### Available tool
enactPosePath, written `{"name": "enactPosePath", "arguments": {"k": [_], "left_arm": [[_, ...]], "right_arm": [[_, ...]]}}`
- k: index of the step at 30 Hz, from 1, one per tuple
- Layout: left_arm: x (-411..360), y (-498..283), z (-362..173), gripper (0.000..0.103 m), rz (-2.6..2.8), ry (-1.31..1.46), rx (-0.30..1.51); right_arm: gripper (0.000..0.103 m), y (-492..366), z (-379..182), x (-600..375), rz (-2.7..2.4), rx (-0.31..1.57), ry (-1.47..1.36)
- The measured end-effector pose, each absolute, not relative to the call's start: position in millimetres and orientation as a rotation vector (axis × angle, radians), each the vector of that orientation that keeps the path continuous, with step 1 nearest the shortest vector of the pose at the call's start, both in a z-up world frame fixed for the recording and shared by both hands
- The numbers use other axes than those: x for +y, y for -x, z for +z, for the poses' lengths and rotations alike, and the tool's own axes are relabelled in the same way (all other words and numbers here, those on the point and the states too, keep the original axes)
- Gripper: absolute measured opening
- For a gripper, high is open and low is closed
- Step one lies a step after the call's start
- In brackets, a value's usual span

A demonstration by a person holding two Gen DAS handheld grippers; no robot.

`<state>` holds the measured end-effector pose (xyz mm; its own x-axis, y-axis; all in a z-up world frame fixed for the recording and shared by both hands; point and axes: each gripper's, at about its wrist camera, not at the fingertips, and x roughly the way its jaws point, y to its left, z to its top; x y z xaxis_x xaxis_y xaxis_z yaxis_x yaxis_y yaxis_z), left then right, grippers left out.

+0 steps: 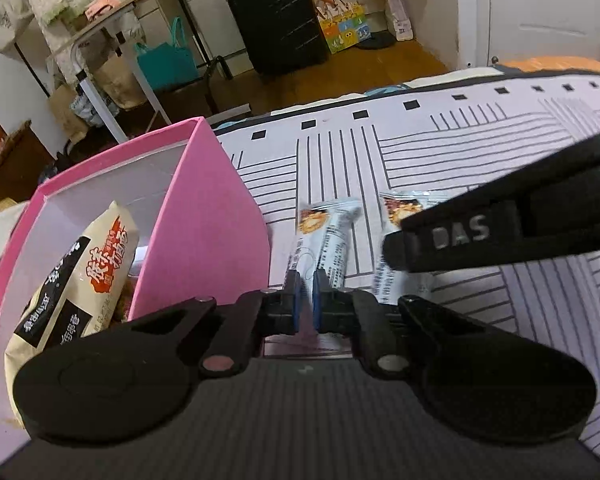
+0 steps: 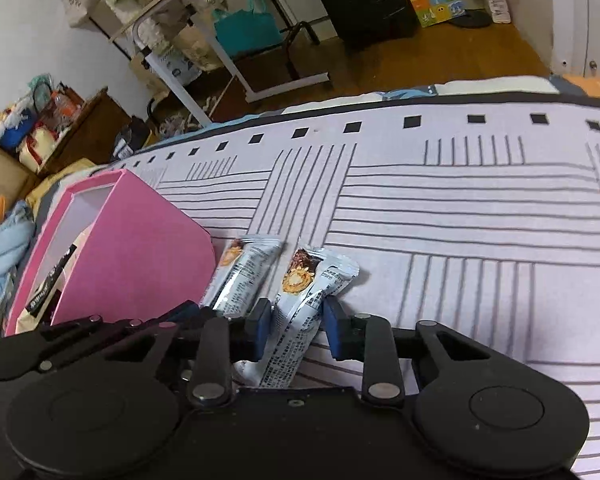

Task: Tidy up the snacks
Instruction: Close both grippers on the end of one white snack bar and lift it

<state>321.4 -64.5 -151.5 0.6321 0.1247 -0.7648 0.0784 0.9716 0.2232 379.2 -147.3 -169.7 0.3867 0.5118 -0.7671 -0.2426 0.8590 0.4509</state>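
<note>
Right wrist view: two snack bars, right tool (image 2: pixel 296 330) gripping one (image 2: pixel 300 308), left tool (image 1: pixel 305 298) gripping the other (image 1: pixel 324 236).

on the bed (image 2: pixel 460 208) lie two snack bars side by side, just right of an open box (image 2: pixel 140 248). the left snack bar (image 2: pixel 242 276) lies beside the box wall; the right snack bar (image 2: pixel 300 304) lies just beside it, apart from it. a snack bag (image 1: pixel 72 280) stands tilted in the box. the left tongs (image 1: pixel 305 300) sit at the near end of the left bar, the right tongs (image 2: pixel 296 328) around the right bar. beyond the bed's far edge, a suitcase (image 1: pixel 276 20) stands on the floor.
</note>
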Motion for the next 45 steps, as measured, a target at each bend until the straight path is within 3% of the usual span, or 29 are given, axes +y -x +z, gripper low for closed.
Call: {"name": "enactPosePath", "arguments": {"k": [12, 20, 28, 33, 35, 38, 41, 45], "left_arm": [[-48.4, -321.4, -137.9, 0.002, -0.052, -0.085, 0.918], [-31.9, -327.3, -137.1, 0.001, -0.169, 0.104, 0.995], [-39.0, -318.6, -133.8, 0.006, -0.099, 0.026, 0.913], [-48.6, -317.3, -135.6, 0.027, -0.075, -0.072, 0.885], [-49.6, -319.3, -142.1, 0.034, -0.082, -0.066, 0.934], [-52.7, -319.9, -152.0, 0.034, -0.061, -0.09, 0.955], [-52.0, -321.5, -159.5, 0.034, -0.038, -0.075, 0.963], [-52.7, -321.1, -163.0, 0.024, -0.025, -0.07, 0.964]], "right_arm": [[0.029, -373.0, -149.3, -161.2, 0.538, 1.144, -0.077], [0.029, -377.4, -151.6, -174.4, 0.508, 1.157, -0.09], [0.032, -377.6, -155.9, -169.6, 0.508, 1.15, -0.083], [0.035, -377.2, -155.4, -170.5, 0.484, 1.159, -0.085], [0.044, -376.6, -154.9, -171.3, 0.467, 1.175, -0.089], [0.053, -370.9, -156.6, -177.3, 0.45, 1.227, -0.126], [0.053, -359.8, -164.3, -184.6, 0.477, 1.262, -0.204], [0.053, -351.4, -167.4, -183.9, 0.479, 1.255, -0.232]]}}
